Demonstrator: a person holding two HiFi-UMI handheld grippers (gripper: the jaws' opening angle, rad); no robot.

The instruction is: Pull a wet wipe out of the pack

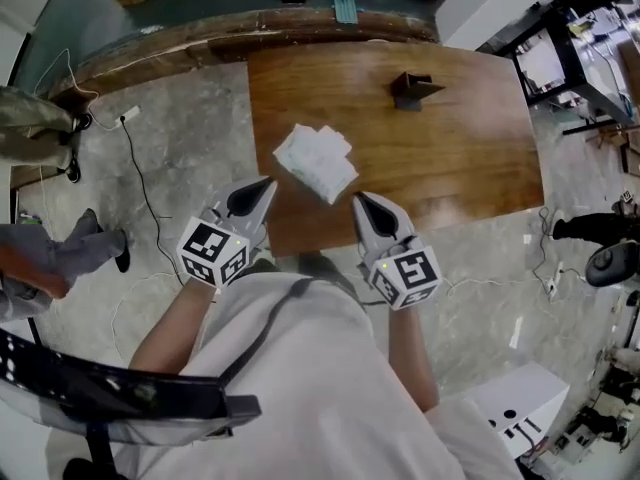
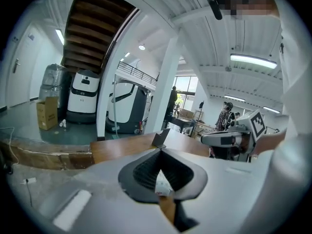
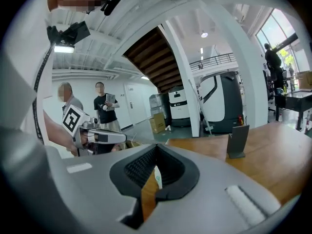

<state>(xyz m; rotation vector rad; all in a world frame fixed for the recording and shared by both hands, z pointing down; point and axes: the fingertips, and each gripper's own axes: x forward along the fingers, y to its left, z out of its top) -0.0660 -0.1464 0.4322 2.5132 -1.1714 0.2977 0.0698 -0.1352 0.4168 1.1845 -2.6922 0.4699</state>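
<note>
A white wet-wipe pack (image 1: 315,160) lies on the wooden table (image 1: 460,158), close to its near edge. My left gripper (image 1: 266,184) hovers just left of and before the pack, jaws shut and empty. To the pack's right, my right gripper (image 1: 359,199) also reaches the table's near edge, its jaws together with nothing held. Neither touches the pack. In the left gripper view a sliver of the pack (image 2: 163,182) shows below the closed jaws, with the right gripper (image 2: 229,139) off to the side. The right gripper view shows a similar sliver (image 3: 157,177) and the left gripper (image 3: 100,137).
A small dark stand (image 1: 412,89) sits at the table's far side. Cables (image 1: 140,183) trail over the stone floor at left. A white box (image 1: 520,408) stands at lower right and a black chair back (image 1: 110,393) at lower left. Two people (image 3: 105,111) stand beyond.
</note>
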